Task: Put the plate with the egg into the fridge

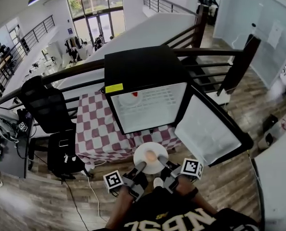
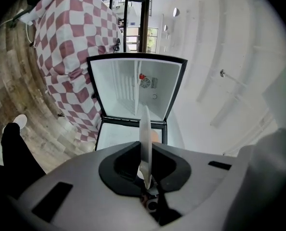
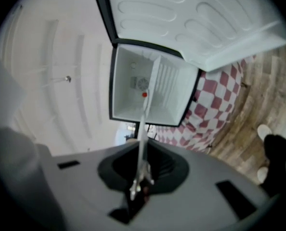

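Note:
A white plate (image 1: 144,152) with a pale brown egg (image 1: 150,156) on it is held level in front of the open fridge (image 1: 148,105). My left gripper (image 1: 139,168) is shut on the plate's near left rim, and my right gripper (image 1: 164,163) is shut on its near right rim. In the left gripper view the plate (image 2: 145,138) shows edge-on between the jaws, with the egg (image 2: 155,135) just beyond it. The right gripper view also has the plate (image 3: 143,129) edge-on in the jaws. The fridge's white inside (image 2: 133,93) holds a small red thing (image 2: 141,76) at the back.
The fridge stands on a table with a red and white checked cloth (image 1: 97,129). Its door (image 1: 211,126) hangs open to the right. A black chair (image 1: 44,102) and a black bag (image 1: 66,153) stand at the left. A dark railing (image 1: 215,52) runs behind, over a wooden floor (image 1: 46,201).

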